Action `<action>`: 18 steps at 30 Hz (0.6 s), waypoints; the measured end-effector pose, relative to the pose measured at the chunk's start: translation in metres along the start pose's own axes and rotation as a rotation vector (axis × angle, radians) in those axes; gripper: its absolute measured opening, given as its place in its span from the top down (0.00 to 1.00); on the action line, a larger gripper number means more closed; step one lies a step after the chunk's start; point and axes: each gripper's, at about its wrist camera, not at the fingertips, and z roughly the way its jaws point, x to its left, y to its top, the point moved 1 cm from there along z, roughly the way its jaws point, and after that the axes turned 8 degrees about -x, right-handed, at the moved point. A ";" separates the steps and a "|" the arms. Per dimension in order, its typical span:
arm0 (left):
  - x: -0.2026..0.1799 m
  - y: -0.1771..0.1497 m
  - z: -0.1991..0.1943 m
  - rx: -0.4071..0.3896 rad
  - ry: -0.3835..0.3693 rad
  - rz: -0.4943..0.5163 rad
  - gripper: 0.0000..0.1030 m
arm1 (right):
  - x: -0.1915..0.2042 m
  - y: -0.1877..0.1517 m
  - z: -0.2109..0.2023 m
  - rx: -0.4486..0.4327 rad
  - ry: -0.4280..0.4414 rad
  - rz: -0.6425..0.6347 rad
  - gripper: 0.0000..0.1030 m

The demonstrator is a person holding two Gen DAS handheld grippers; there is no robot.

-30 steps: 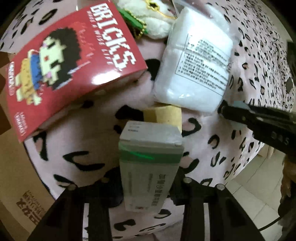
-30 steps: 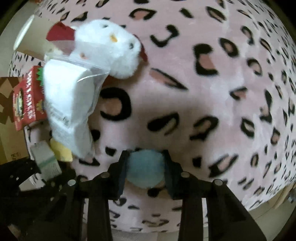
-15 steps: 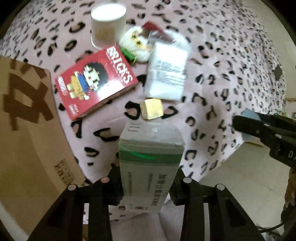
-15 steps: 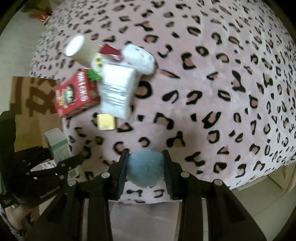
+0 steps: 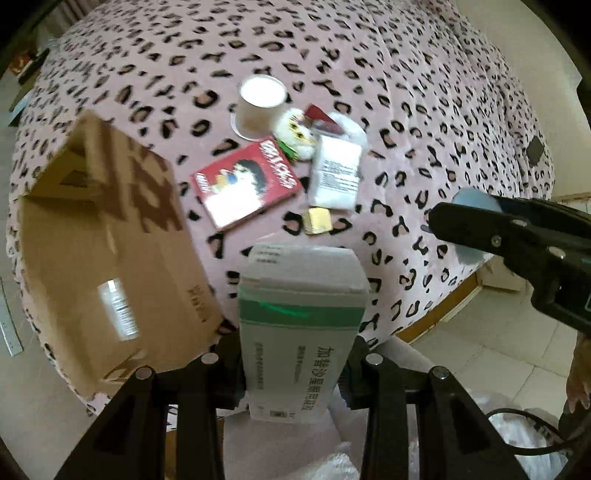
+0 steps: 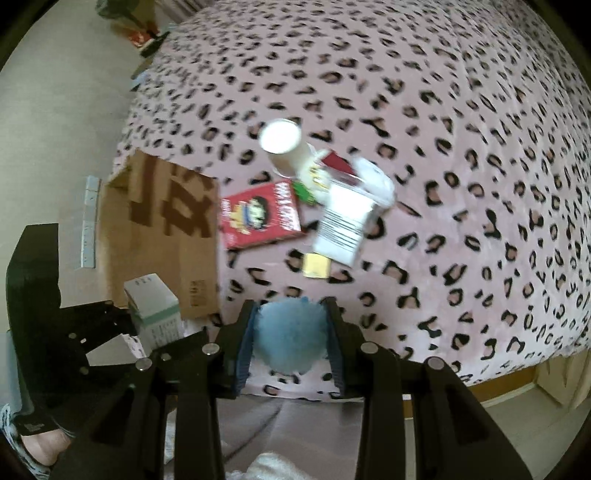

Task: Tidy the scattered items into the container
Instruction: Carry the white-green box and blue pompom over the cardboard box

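Observation:
My left gripper point(image 5: 295, 354) is shut on a white and green medicine box point(image 5: 301, 317), held above the bed's near edge; it also shows in the right wrist view point(image 6: 153, 310). My right gripper point(image 6: 290, 339) is shut on a fluffy blue ball point(image 6: 290, 338), seen from the left wrist view too point(image 5: 471, 201). An open cardboard box point(image 5: 110, 240) lies at the left with a small bottle point(image 5: 118, 310) inside. On the leopard-print bedcover lie a red BRICKS box point(image 5: 245, 181), a white packet point(image 5: 336, 173), a yellow block point(image 5: 317, 220), a white plush toy point(image 5: 299, 133) and a paper cup point(image 5: 258, 103).
The bedcover point(image 6: 461, 147) spreads far and right. The bed's edge and a tiled floor point(image 5: 498, 354) lie at the lower right. Clutter point(image 6: 144, 35) sits on the floor at the far left of the bed.
Both grippers have pulled back and up from the bedcover with their items. The cardboard box has come into view at the left.

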 end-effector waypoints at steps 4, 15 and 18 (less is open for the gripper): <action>0.020 -0.003 -0.020 -0.037 0.005 -0.022 0.63 | 0.029 0.010 -0.006 -0.008 0.008 -0.032 0.65; 0.088 -0.009 -0.054 -0.107 -0.001 -0.147 0.63 | 0.107 0.031 -0.002 0.011 0.036 -0.130 0.65; 0.109 -0.015 -0.059 -0.115 -0.004 -0.187 0.63 | 0.126 0.035 0.003 0.022 0.048 -0.158 0.65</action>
